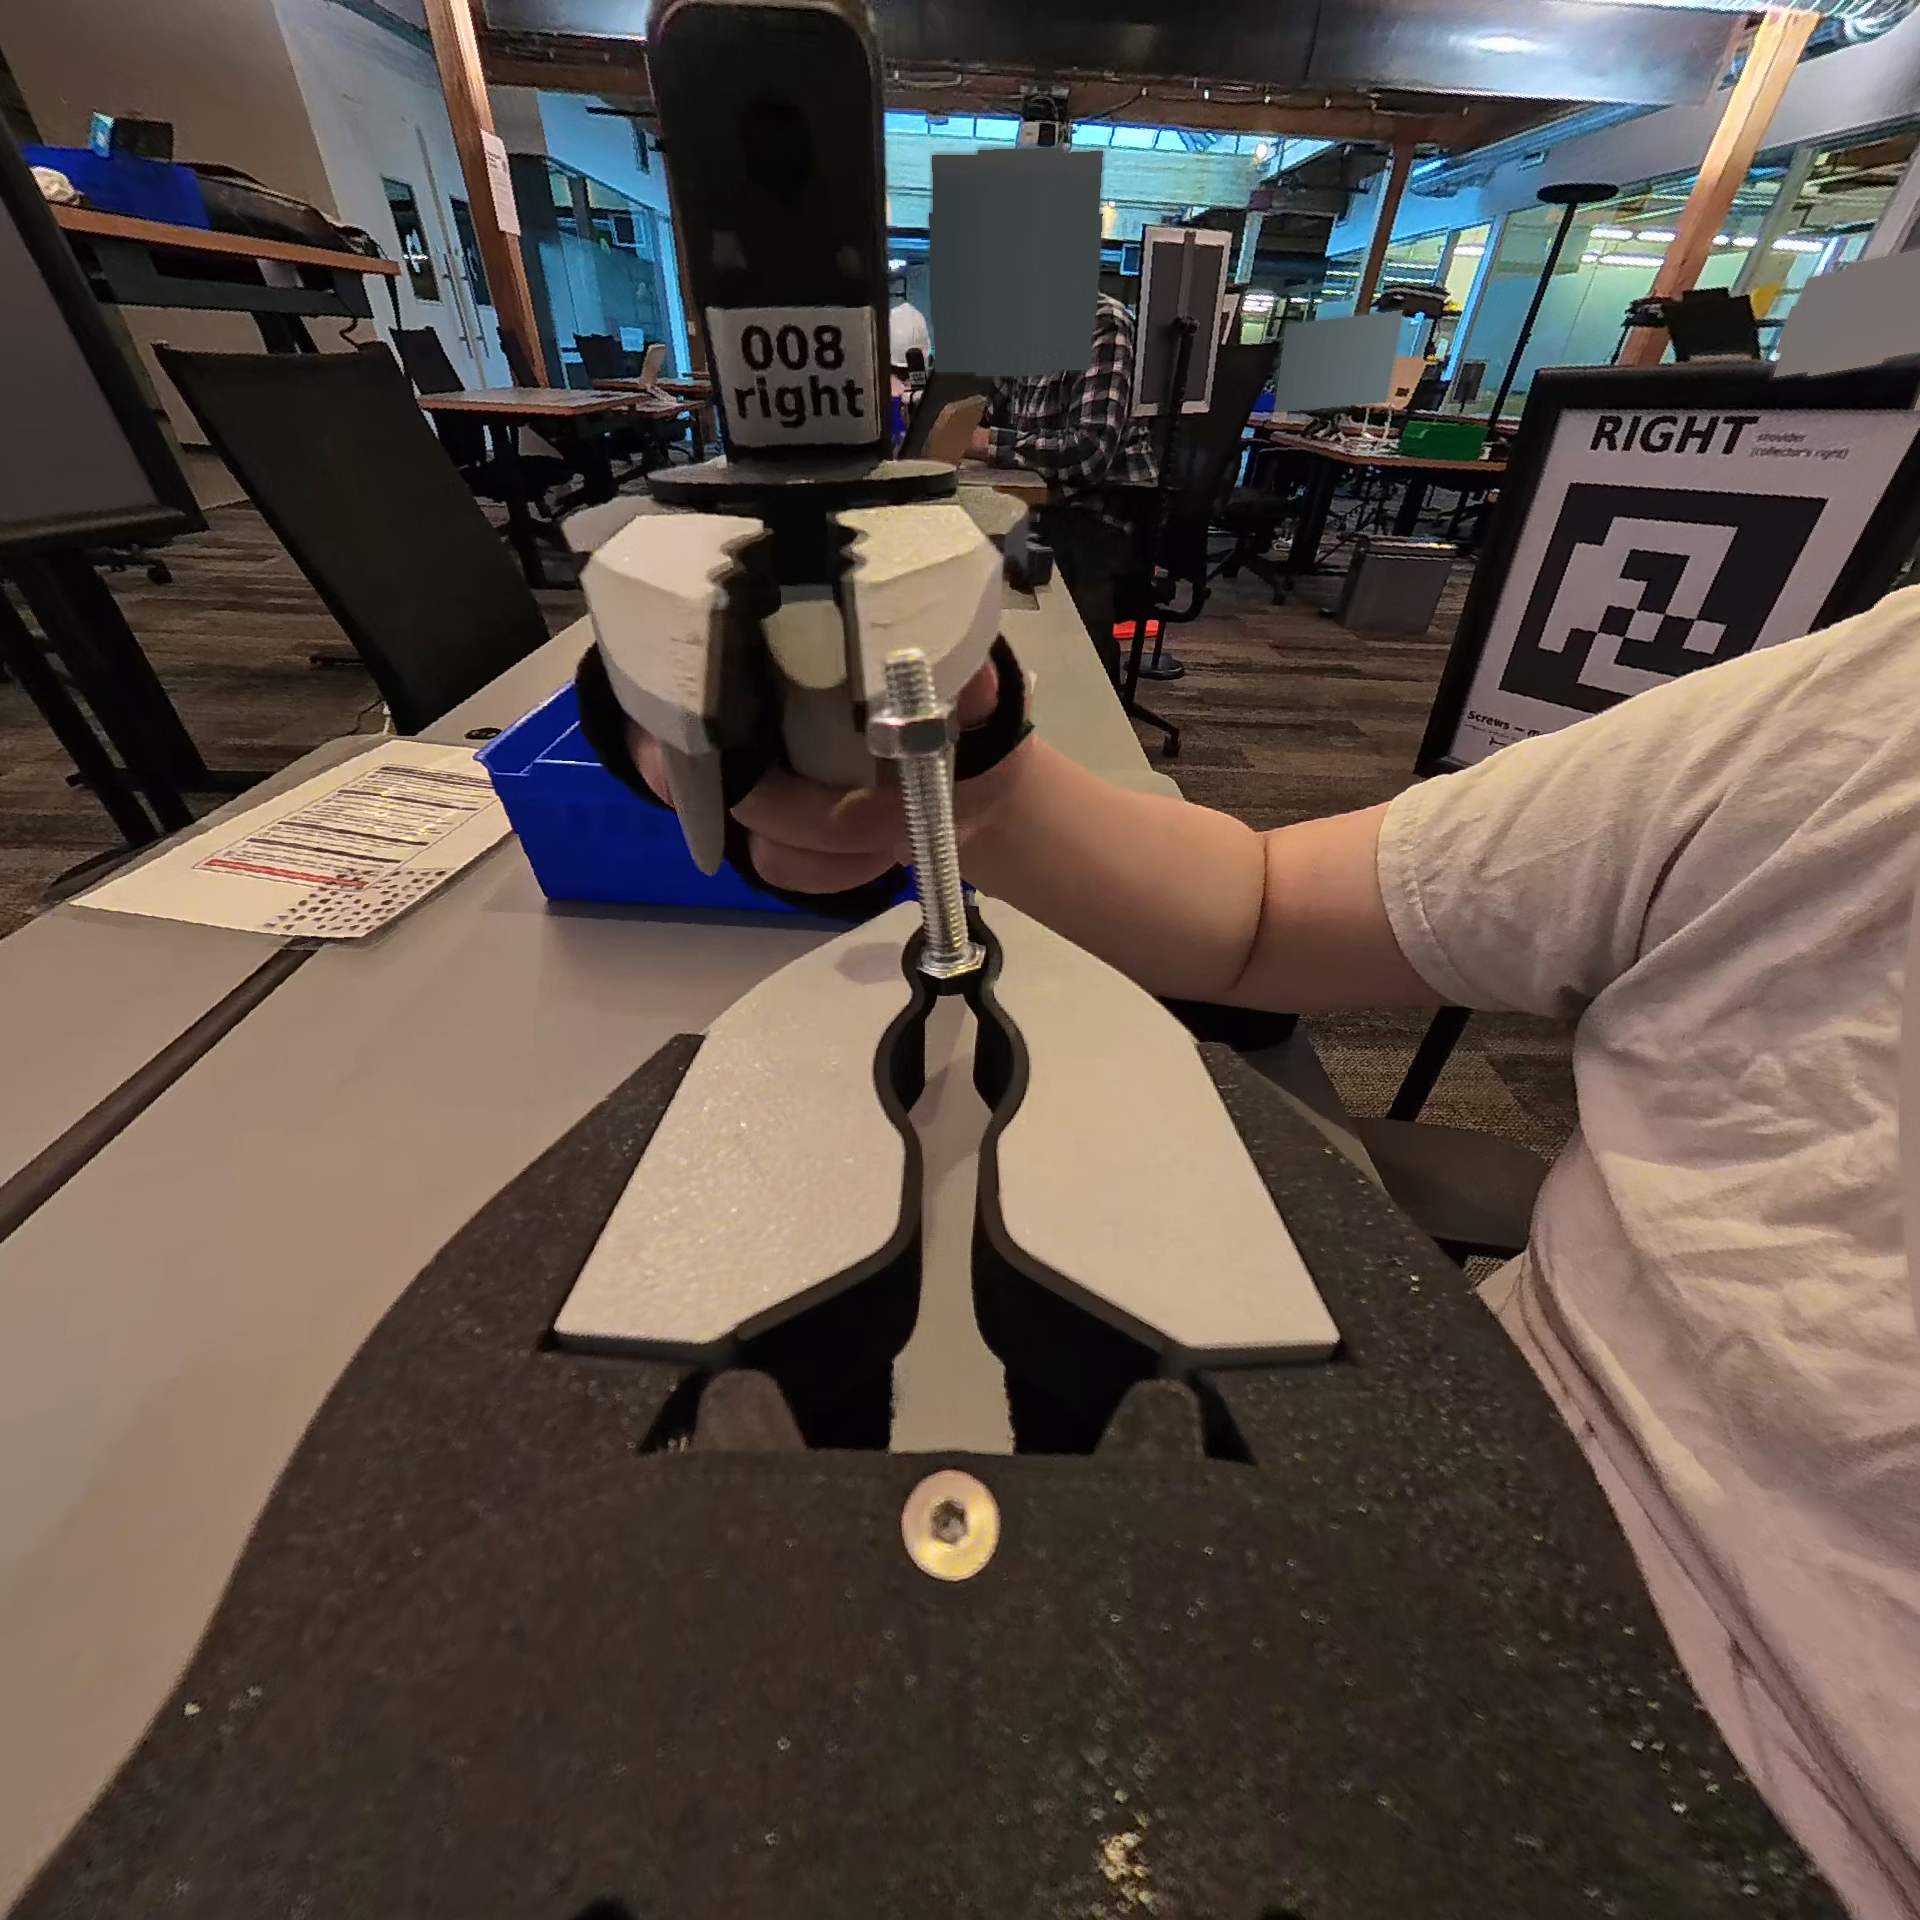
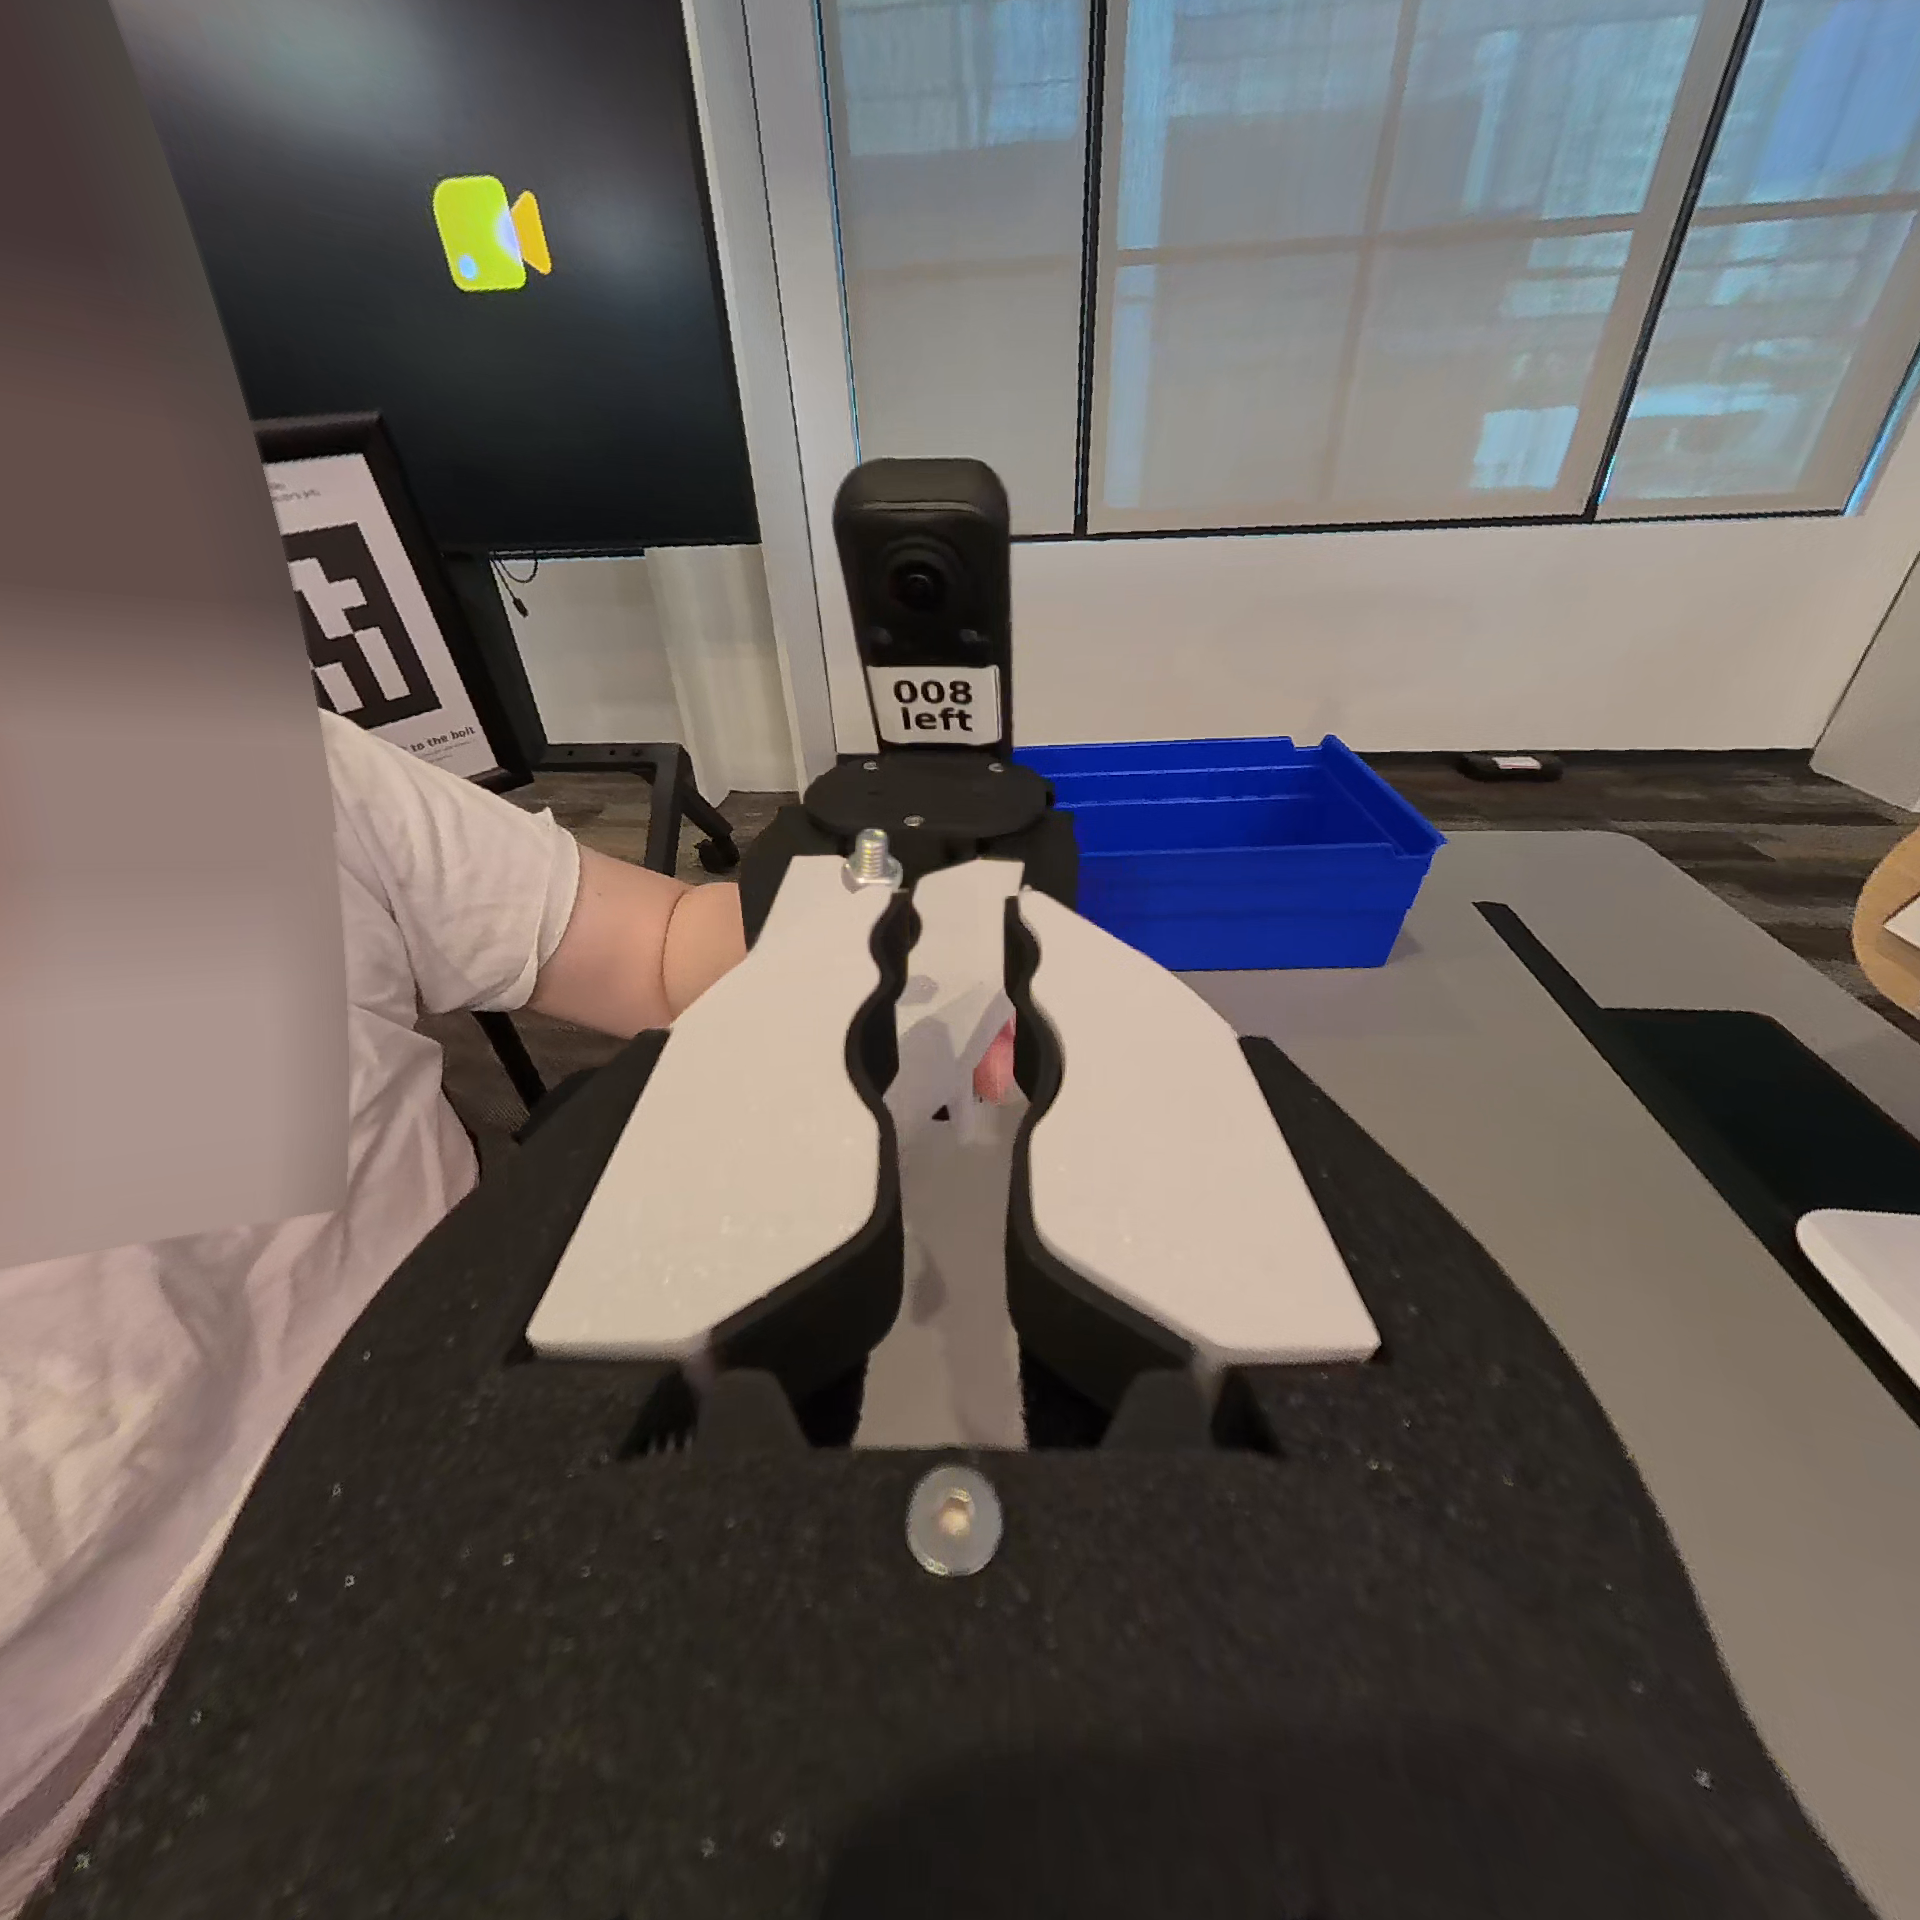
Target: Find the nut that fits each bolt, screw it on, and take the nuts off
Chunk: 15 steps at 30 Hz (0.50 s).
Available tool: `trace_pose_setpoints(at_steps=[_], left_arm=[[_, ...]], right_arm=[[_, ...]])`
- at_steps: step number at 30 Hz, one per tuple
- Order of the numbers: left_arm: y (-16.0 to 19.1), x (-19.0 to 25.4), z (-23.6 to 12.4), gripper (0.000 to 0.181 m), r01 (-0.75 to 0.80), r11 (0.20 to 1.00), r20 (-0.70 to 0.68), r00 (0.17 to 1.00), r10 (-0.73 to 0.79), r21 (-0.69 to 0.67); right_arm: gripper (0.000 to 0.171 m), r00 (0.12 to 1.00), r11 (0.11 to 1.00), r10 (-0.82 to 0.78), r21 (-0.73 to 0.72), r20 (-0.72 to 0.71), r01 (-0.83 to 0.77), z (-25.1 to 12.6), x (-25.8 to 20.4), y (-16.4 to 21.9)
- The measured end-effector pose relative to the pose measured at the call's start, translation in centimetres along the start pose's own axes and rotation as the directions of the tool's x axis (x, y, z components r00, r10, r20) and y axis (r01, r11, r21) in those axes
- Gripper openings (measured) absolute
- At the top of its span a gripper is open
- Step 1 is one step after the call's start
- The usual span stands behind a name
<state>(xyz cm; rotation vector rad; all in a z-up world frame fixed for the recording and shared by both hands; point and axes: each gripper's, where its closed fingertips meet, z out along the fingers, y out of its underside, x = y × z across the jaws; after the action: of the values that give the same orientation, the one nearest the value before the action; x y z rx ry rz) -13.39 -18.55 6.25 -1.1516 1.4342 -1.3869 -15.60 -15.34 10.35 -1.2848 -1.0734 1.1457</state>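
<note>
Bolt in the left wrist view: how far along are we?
Done: a nut sits threaded near the bolt's tip. In hand: the left gripper clamps the bolt head; the right gripper is open beside it. Left: spinning the nut off.

- In the left wrist view we look along the fingers, very near, toward the right gripper (image 1: 779,675).
- The right wrist view faces back; both share the blue bin (image 2: 1247,873).

A grey table (image 1: 312,1091) carried a blue bin (image 1: 582,821) near its far edge; a laminated printed sheet (image 1: 312,842) lay flat just left of the bin.
</note>
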Motion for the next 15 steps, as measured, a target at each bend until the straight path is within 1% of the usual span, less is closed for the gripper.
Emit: trace_pose_setpoints(at_steps=[4, 6, 10, 12, 15], left_arm=[[0.1, -0.1, 0.0, 0.003, 0.003, 1.0, 0.002, 1.0, -0.003, -0.003], [0.1, -0.2, 0.0, 0.003, 0.008, 1.0, 0.001, 1.0, -0.008, -0.002], [0.1, 0.0, 0.1, 0.003, 0.003, 1.0, -0.005, 1.0, -0.003, -0.005], [0.1, 0.0, 0.1, 0.003, 0.001, 1.0, 0.0, 1.0, -0.001, -0.003], [0.0, 0.0, 0.1, 0.003, -0.001, 1.0, 0.006, 1.0, 0.001, -0.007]], right_arm=[[0.017, 0.999, 1.0, -0.009, 0.027, 0.042, 0.008, 0.1, -1.1, -0.7], [0.017, 0.998, 1.0, -0.03, 0.011, 0.056, 0.03, 0.5, -1.7, -0.6], [0.018, 0.998, 0.998, -0.059, -0.031, 0.018, 0.06, 0.8, -1.2, 0.2], [0.018, 0.999, 0.999, -0.03, -0.022, 0.03, 0.03, 0.5, -0.8, 0.3], [0.017, 1.0, 1.0, -0.008, -0.008, -0.01, 0.008, -0.1, 0.4, 0.4]])
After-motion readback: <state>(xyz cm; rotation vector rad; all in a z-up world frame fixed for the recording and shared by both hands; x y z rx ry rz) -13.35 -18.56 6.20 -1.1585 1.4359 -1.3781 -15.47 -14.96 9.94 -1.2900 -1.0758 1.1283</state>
